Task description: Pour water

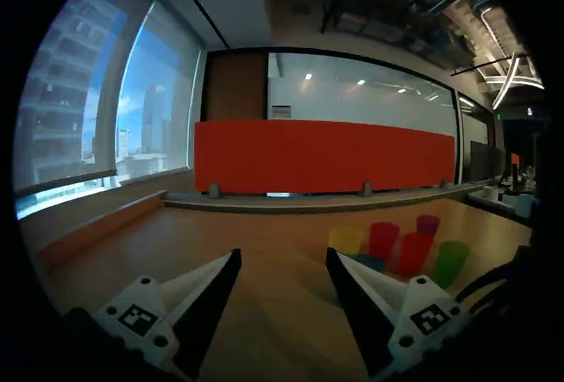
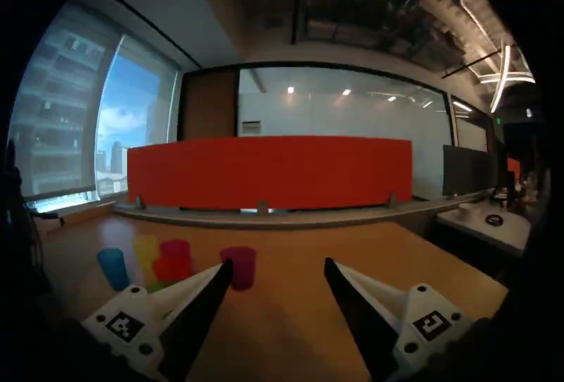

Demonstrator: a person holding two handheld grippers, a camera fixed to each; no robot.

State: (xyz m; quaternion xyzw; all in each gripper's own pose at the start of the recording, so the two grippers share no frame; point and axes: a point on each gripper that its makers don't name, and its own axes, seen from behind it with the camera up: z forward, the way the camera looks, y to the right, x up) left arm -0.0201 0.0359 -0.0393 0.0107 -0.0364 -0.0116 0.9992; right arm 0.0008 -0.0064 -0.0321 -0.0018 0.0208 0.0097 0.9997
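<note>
The left gripper [image 1: 283, 252] and right gripper [image 2: 277, 261] were held with fingers spread wide, nothing gripped. Coloured cups [image 1: 416, 251] were clustered on the wooden surface [image 1: 233, 227], ahead-right of the left gripper.

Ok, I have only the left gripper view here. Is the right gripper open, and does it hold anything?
Observer: The right gripper is open. Nothing sits between its fingers, and the bare wooden tabletop shows in the gap.
Operator: And what is half hidden behind the finger on the right of my view?
Observer: A translucent blue plastic cup, upright, at the left end of the cup group in the right gripper view.
</note>
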